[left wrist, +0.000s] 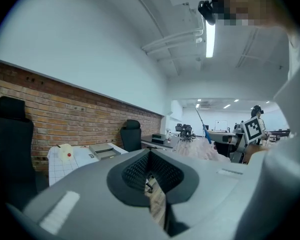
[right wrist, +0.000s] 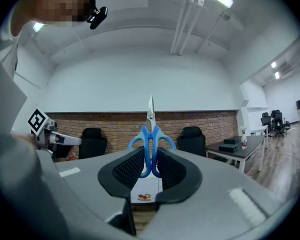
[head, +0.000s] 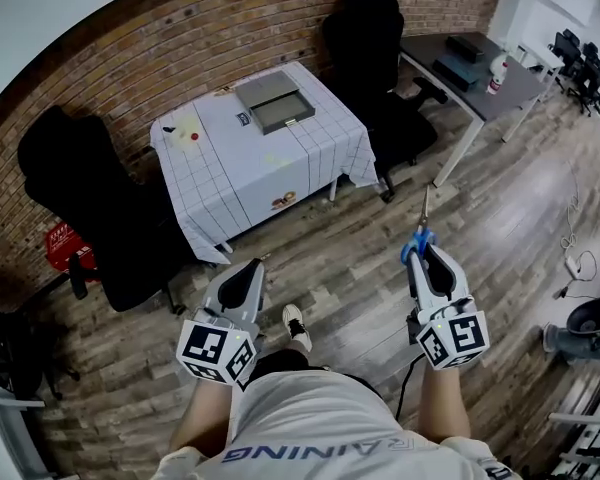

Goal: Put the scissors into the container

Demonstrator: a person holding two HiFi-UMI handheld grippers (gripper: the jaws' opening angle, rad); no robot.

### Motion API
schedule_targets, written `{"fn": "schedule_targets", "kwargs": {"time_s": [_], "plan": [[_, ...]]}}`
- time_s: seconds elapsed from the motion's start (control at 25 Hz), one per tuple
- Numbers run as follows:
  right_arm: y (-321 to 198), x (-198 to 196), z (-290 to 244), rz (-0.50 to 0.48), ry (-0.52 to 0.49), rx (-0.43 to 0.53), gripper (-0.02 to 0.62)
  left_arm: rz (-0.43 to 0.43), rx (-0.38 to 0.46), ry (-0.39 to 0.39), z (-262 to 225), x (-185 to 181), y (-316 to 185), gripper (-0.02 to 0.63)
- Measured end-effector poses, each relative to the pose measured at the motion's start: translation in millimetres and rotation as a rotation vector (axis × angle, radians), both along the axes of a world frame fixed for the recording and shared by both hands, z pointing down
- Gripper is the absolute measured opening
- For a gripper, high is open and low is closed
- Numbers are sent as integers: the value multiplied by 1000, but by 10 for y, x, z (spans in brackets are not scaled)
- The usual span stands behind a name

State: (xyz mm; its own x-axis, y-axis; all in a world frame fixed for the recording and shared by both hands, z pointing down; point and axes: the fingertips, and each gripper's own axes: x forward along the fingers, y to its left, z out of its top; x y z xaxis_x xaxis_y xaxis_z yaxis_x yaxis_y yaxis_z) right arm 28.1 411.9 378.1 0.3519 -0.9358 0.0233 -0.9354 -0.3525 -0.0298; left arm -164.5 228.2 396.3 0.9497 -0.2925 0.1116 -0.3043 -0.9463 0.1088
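Note:
Blue-handled scissors (head: 421,230) stand upright between the pads of my right gripper (head: 425,255), blades pointing away from me; the right gripper view shows the pads closed on the handles of the scissors (right wrist: 150,143). A grey container (head: 273,103) sits on the white checked table (head: 310,158), well ahead of both grippers. My left gripper (head: 248,268) hangs shut and holds nothing. In the left gripper view the container (left wrist: 104,150) lies far off, and the scissors (left wrist: 203,125) show at the right.
Black chairs stand left (head: 80,183) and right (head: 372,53) of the table along the brick wall. A dark desk (head: 480,73) with a white bottle (head: 497,71) is at the far right. A small red object (head: 194,137) lies on the table. A wooden floor lies between me and the table.

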Motion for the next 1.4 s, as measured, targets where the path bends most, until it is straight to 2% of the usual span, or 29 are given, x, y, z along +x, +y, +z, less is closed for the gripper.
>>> {"fn": "schedule_targets", "kwargs": {"time_s": [0.2,0.52,0.92,1.4], "plan": [[-294,410,-107,36,12,-8,100,33,-7,17,-66,447,-356,-2],[-1178,801,-262,12,20,-14,100,31,-13,32,-195,891,-1181,-2],[-2298,1021,-167,-36,34,-50,100,-21,-51,24,-11,996,-2185,-2],[-3206,1182,-42,-132,34,-75,100,-111,-87,29,203,986,-2897,-2]]}}
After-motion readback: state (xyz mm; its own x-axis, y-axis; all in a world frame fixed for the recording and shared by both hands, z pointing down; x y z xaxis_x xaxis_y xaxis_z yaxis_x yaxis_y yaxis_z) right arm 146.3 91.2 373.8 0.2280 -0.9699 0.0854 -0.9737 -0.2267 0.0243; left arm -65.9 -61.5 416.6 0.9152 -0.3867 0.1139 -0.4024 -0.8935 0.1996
